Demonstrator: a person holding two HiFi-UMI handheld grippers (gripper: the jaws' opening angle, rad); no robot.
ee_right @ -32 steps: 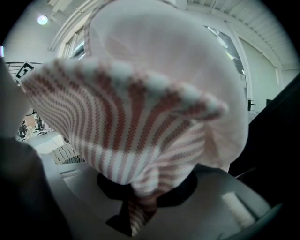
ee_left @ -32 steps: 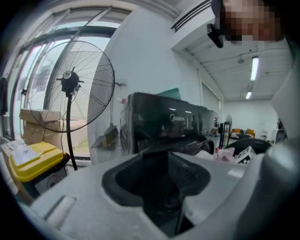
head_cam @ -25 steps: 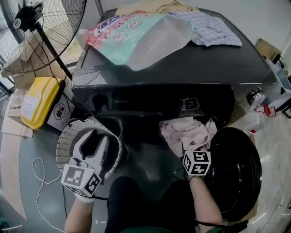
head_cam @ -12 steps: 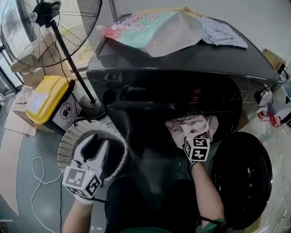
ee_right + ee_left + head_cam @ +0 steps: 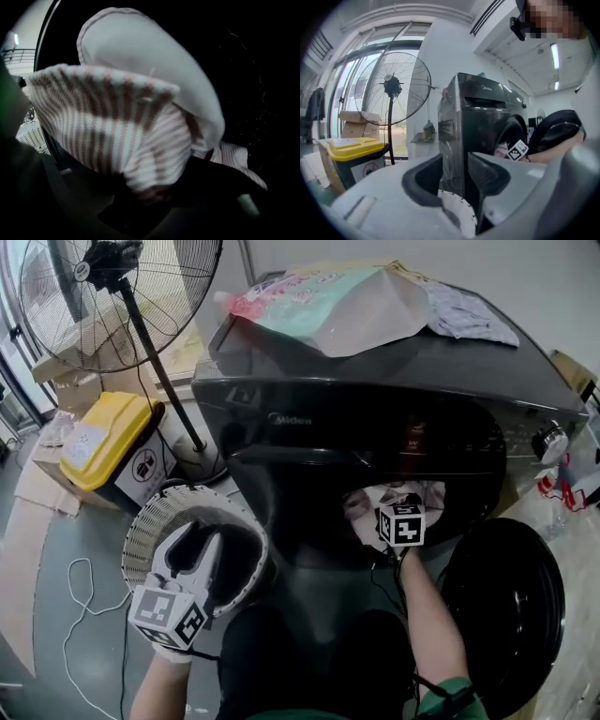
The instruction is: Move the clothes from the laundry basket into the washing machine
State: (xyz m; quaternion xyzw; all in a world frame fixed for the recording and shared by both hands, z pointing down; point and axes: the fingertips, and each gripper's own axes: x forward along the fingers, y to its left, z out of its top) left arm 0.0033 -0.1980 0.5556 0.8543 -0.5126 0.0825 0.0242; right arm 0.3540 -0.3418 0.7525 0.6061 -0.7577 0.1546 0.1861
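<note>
The dark front-loading washing machine point(image 5: 375, 418) stands with its round door point(image 5: 506, 596) swung open to the right. My right gripper point(image 5: 145, 197) reaches into the drum mouth, and only its marker cube point(image 5: 401, 525) shows from above. A pink-and-white striped garment point(image 5: 122, 131) is bunched between its jaws, which are opening; the cloth point(image 5: 370, 502) fills the drum opening. My left gripper point(image 5: 199, 538) hangs open and empty just over the white slatted laundry basket point(image 5: 150, 512) at lower left. The basket's inside is dark.
A standing fan point(image 5: 122, 296) and a yellow-lidded bin point(image 5: 103, 442) stand left of the machine. A plastic bag point(image 5: 328, 301) and a checked cloth point(image 5: 469, 315) lie on top of it. A white cable point(image 5: 80, 615) trails on the floor at the left.
My right gripper has carried the striped garment forward from in front of the opening into the drum. The left gripper has stayed over the basket.
</note>
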